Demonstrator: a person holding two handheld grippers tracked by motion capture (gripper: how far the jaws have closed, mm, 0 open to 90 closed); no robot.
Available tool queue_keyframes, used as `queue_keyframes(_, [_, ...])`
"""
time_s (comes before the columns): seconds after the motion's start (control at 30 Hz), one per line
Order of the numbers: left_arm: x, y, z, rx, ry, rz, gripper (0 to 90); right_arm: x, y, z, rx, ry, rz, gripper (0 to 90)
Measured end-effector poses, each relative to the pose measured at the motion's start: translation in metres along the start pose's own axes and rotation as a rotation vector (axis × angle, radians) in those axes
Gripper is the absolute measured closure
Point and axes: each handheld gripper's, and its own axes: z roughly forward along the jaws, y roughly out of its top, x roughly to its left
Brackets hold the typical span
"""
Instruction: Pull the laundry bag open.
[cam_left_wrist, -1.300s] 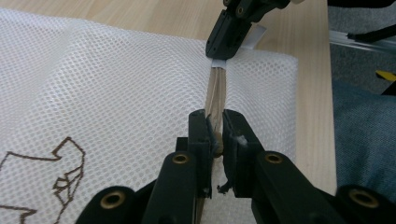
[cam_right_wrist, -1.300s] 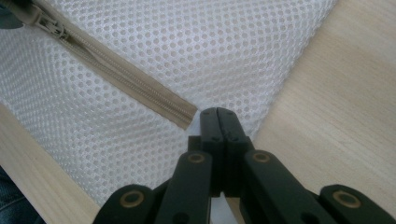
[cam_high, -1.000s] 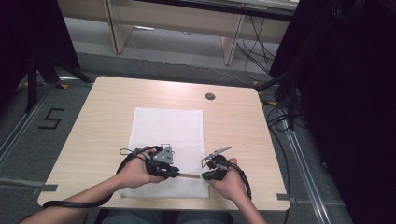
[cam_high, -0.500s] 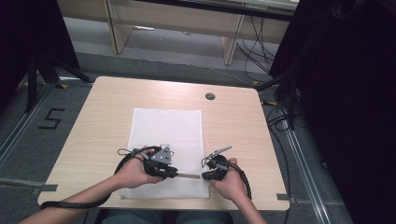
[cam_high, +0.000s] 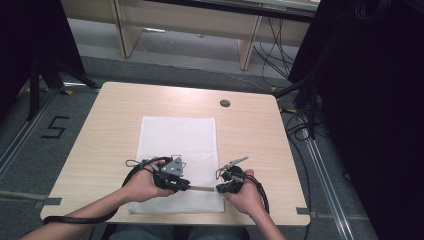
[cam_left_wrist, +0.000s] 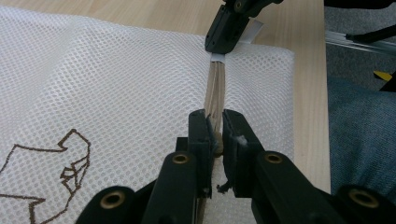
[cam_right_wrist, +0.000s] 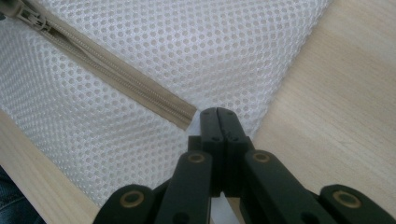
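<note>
Nothing has moved: left gripper (cam_left_wrist: 214, 135) jaws clamp zipper (cam_left_wrist: 215, 88); right gripper (cam_right_wrist: 218, 113) jaws pinch mesh bag (cam_right_wrist: 196, 56)

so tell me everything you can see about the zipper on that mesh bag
The zipper is a beige toothed strip sewn into the white mesh bag, running along its near edge. The left gripper is clamped at the slider; the right gripper pinches the bag's mesh at the zipper's end. The stretch between them looks closed.
</note>
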Motion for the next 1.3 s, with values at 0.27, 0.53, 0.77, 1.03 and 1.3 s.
queue_keyframes(0.27, [0.000, -0.001, 0.000, -0.002, -0.006, -0.002, 82.0, 0.001, 0.000, -0.001, 0.008, -0.005, 0.010, 90.0])
queue_keyframes(0.53, [0.000, -0.002, -0.004, 0.005, 0.000, 0.014, 82.0, 0.000, 0.000, 0.000, -0.003, -0.006, -0.026, 90.0])
queue_keyframes(0.77, [0.000, -0.006, -0.007, -0.004, -0.002, -0.009, 82.0, 0.000, 0.000, 0.000, -0.003, -0.007, -0.025, 90.0])
queue_keyframes(1.03, [0.001, -0.011, -0.012, -0.007, 0.001, -0.016, 82.0, 0.002, 0.001, 0.000, 0.002, -0.017, -0.030, 90.0])
queue_keyframes(1.3, [0.002, -0.014, -0.017, 0.006, 0.005, -0.009, 82.0, 0.002, 0.001, 0.000, 0.002, -0.024, -0.031, 90.0])
